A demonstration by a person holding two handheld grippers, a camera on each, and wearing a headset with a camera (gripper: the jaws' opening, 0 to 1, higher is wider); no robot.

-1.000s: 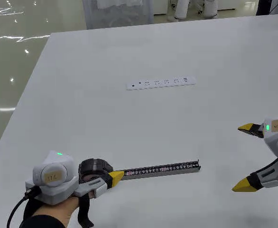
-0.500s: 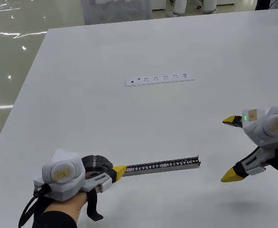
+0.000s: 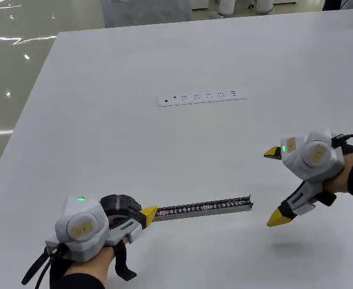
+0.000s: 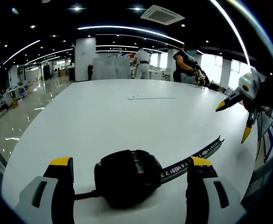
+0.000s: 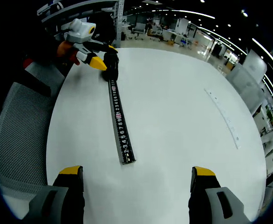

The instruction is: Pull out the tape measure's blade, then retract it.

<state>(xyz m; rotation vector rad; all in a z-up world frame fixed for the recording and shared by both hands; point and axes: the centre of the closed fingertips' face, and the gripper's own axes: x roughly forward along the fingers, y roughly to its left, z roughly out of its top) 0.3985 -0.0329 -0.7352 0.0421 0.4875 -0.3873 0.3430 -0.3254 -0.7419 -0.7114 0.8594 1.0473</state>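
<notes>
— Where do we have the tape measure?

— Its black case (image 3: 120, 208) sits on the near left of the white table (image 3: 164, 150). The blade (image 3: 203, 208) lies pulled out flat on the tabletop, running right from the case with its numbers facing up.

— And our left gripper?

— The left gripper (image 4: 130, 163) is set around the case with its jaws spread, one yellow-tipped jaw on either side. In the left gripper view we see bare table between each jaw and the case (so it is around the case, not clamping it). The blade passes just inside the right-hand jaw.

— And the right one?

— The right gripper (image 3: 275, 185) is at the near right, just past the blade's free end and apart from it. Its jaws are wide apart with nothing between them, and its shadow falls on the table below. In the right gripper view we see the blade's tip ahead between the two jaws.

— Anything else on the table?

— A white power strip (image 3: 202, 96) lies farther back, well apart from the tape. A black strap (image 3: 122, 268) trails toward us from beside the case.
</notes>
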